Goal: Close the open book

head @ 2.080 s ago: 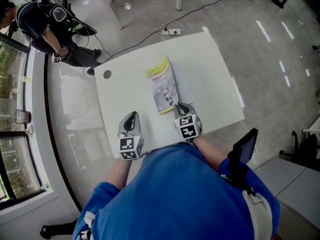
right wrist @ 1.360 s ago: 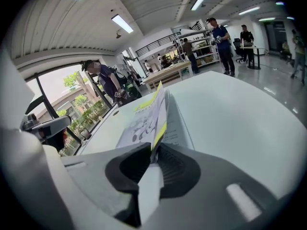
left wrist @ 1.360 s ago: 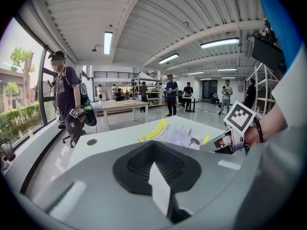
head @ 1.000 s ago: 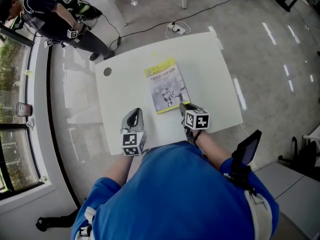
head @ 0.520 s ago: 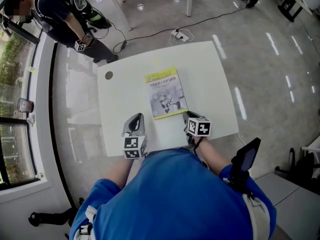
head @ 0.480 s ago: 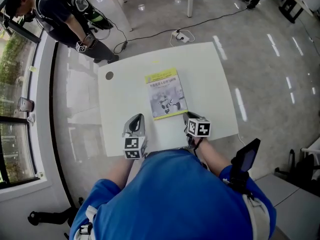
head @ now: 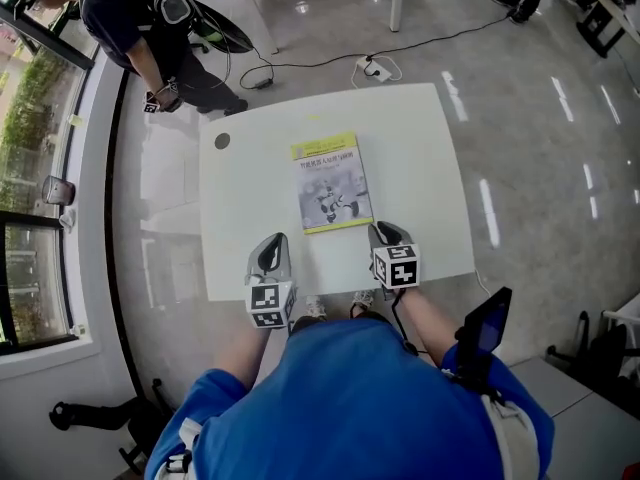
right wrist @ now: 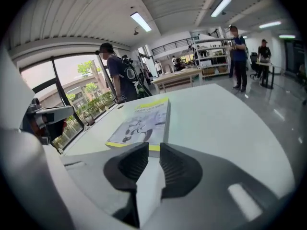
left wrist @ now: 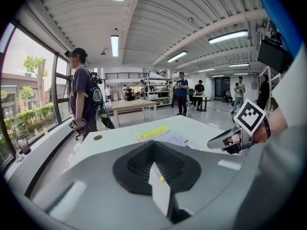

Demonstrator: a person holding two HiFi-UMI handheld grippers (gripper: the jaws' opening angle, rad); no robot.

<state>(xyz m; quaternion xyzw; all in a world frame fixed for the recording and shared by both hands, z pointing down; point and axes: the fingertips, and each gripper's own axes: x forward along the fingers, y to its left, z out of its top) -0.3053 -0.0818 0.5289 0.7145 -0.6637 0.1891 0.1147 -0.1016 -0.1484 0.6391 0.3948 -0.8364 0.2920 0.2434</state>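
Right gripper (head: 381, 231) back, seemingly off book (head: 331, 182)

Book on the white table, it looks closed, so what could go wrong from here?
The book lies closed and flat. The right gripper hangs close by its near right corner with fingers slightly apart, so a careless forward move might snag the cover or push the book askew.

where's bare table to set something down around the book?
Widest bare patch: right of the book, out to the table's right edge. Also bare: left of the book, nearer than the dark round spot in the far-left corner. Thin strip beyond the book. Crowded: the near edge, where the left gripper and right gripper are.
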